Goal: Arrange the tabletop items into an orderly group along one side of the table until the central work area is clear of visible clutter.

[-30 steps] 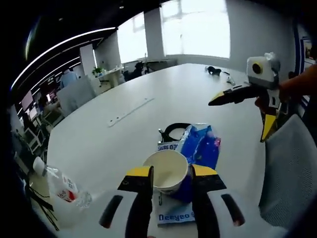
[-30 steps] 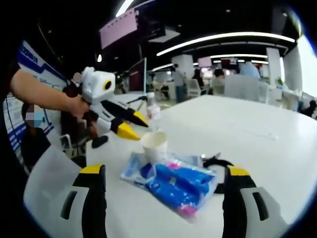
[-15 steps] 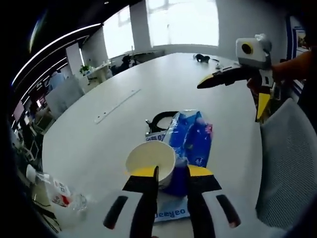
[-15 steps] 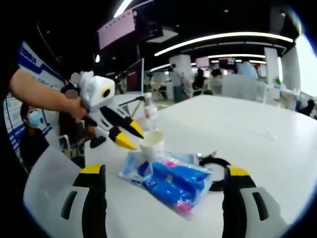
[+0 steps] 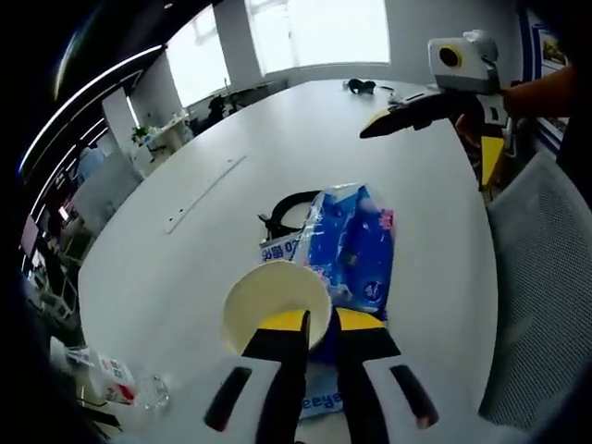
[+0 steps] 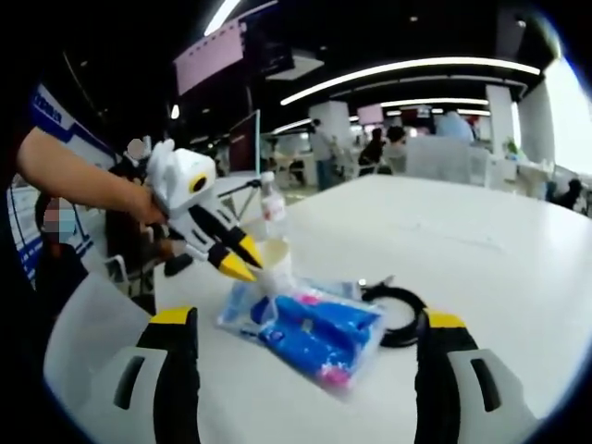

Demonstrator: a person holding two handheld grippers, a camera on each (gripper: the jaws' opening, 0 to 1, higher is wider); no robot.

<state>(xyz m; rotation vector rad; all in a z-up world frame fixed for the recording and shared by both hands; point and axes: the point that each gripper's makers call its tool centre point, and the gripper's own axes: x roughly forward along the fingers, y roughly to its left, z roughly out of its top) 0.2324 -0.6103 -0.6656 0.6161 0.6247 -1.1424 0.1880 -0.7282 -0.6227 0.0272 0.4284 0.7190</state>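
Left gripper view: left gripper (image 5: 317, 324) pinches paper cup (image 5: 275, 305) rim at 6 o'clock; could crumple. Right gripper (image 6: 305, 338) gapes empty.

Left gripper view: daylight poured from the windows (image 5: 314, 32) at upper centre, blown out to white, no detail in the panes. The white table (image 5: 185, 250) below caught a soft sheen, shadows faint. Fisheye bending strong; ceiling light strip (image 5: 92, 88) at upper left curved with the edge.

Right gripper view: dimmer, dark ceiling with bright light strips (image 6: 407, 69) across the top. Whole frame soft; blue packet (image 6: 310, 333) at centre blurred, background people indistinct. Glare at far right edge.
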